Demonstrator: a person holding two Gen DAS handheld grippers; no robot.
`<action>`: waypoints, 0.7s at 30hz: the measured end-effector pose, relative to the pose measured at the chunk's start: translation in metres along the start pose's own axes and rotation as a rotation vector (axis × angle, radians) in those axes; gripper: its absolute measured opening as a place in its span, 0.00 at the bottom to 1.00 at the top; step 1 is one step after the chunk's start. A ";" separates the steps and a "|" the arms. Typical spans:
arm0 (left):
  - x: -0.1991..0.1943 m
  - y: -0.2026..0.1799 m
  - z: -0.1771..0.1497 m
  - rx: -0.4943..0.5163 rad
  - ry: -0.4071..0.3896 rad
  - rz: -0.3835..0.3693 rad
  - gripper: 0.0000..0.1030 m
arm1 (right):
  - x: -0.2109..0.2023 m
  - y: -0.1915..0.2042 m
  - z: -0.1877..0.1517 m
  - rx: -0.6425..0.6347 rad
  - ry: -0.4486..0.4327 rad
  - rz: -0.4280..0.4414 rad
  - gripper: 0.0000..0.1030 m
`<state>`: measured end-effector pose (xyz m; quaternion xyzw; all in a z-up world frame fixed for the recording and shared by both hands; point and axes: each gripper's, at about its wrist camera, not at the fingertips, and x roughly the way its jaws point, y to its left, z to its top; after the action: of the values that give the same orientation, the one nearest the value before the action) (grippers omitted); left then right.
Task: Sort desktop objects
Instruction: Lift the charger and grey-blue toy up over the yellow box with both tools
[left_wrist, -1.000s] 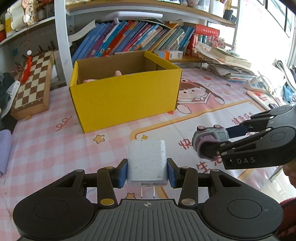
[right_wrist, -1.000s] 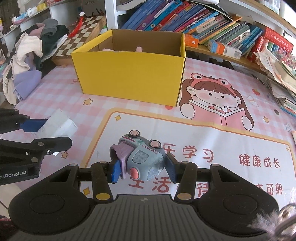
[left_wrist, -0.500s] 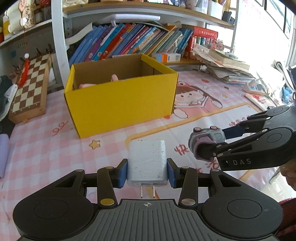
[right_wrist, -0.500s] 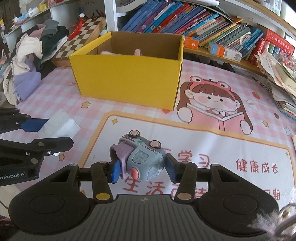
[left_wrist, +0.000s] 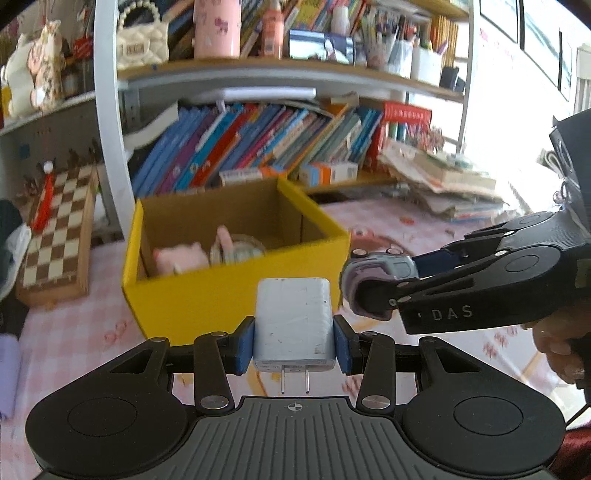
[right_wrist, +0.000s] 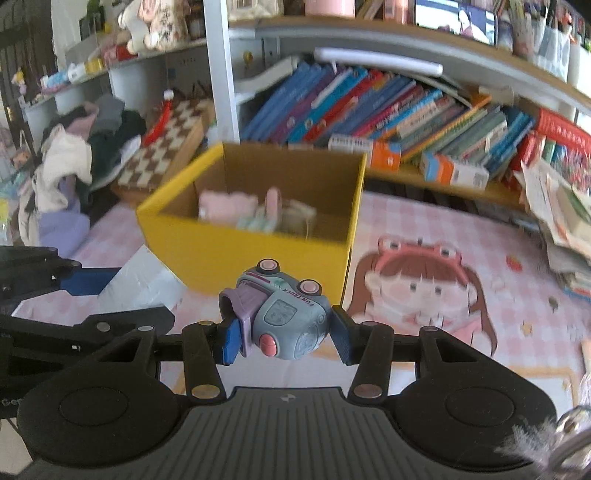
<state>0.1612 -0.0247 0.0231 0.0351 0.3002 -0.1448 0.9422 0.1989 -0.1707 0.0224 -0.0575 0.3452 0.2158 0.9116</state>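
My left gripper (left_wrist: 294, 345) is shut on a white plug-in charger (left_wrist: 293, 326), prongs pointing back at the camera. My right gripper (right_wrist: 282, 334) is shut on a grey-blue toy truck (right_wrist: 282, 319) with pink buttons and a lilac scoop. Both are held in the air just in front of an open yellow cardboard box (left_wrist: 236, 295) (right_wrist: 251, 251). Inside the box lie a pink plush toy (left_wrist: 181, 258) and other small items. In the left wrist view the right gripper (left_wrist: 380, 291) with the truck hangs to the right of the charger.
A pink checked table mat (right_wrist: 443, 236) with a cartoon girl print covers the desk. A chessboard (left_wrist: 59, 229) leans at the left. Rows of books (right_wrist: 369, 107) fill the shelf behind the box. Stacked papers (left_wrist: 443, 188) lie at the right, clothes (right_wrist: 74, 162) at the left.
Both grippers have risen and moved closer to the yellow box, so its inside now shows. Each keeps hold of its object.
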 end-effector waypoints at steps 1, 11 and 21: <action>0.000 0.000 0.005 0.001 -0.012 0.003 0.40 | 0.000 -0.002 0.006 -0.003 -0.012 0.003 0.45; 0.011 0.015 0.054 -0.003 -0.115 0.085 0.40 | 0.009 -0.020 0.069 -0.049 -0.129 0.038 0.45; 0.042 0.047 0.072 -0.041 -0.097 0.183 0.40 | 0.053 -0.023 0.102 -0.125 -0.120 0.081 0.45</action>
<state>0.2476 -0.0018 0.0566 0.0358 0.2525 -0.0535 0.9654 0.3062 -0.1467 0.0640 -0.0870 0.2778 0.2768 0.9158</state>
